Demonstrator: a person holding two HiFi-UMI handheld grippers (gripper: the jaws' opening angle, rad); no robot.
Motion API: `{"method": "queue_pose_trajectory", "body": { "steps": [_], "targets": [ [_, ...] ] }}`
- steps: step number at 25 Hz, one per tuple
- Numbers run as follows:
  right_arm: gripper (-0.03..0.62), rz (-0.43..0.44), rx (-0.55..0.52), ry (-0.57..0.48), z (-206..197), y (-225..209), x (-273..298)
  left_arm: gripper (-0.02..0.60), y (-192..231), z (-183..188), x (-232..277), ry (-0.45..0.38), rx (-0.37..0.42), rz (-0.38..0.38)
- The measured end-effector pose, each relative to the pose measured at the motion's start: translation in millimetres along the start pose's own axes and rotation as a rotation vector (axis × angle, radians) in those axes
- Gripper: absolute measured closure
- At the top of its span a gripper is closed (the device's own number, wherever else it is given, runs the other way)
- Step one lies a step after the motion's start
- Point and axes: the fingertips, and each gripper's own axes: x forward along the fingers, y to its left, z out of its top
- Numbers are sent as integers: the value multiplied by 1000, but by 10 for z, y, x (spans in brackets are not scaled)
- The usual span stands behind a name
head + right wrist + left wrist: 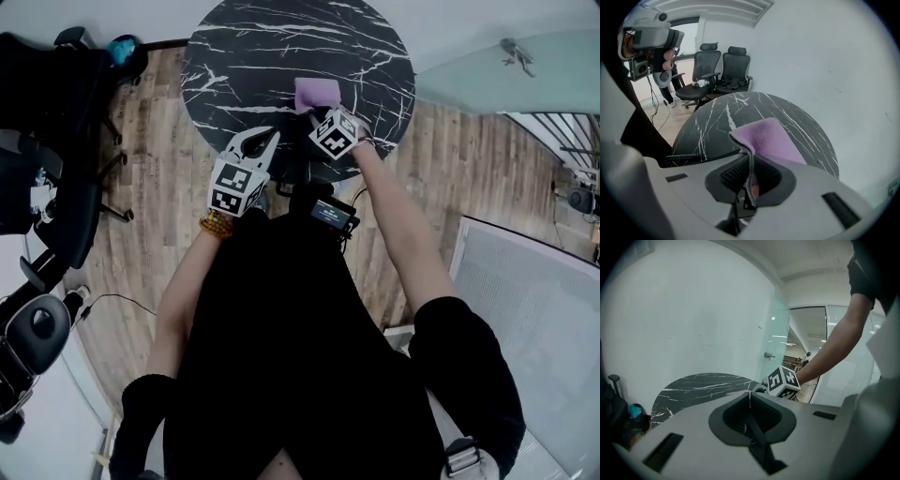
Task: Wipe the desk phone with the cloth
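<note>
Fingers [733, 176] of right gripper [316, 112] clamped on purple cloth [771, 138] over marble tabletop [244, 56]; left gripper [749, 397] fingers together, office chairs [719, 70] beyond

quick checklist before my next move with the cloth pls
1. Cloth held by right gripper: ok, jaws shut on a fold.
2. Left gripper free: ok, jaws together with nothing between them.
3. Phone located: cannot tell, only a coiled cord shows near the table edge.
4. Cloth touching phone: cannot tell.
5. Grippers apart: ok, the head view shows a gap between them.
</note>
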Motion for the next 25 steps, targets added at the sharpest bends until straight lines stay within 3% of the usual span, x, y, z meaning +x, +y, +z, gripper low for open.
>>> {"method": "queue_pose_trajectory", "body": {
  "steps": [25],
  "targets": [
    [544,-24,79,37,-106,308,25,560,24,-27,-39,4,4,-14]
  ]
}}
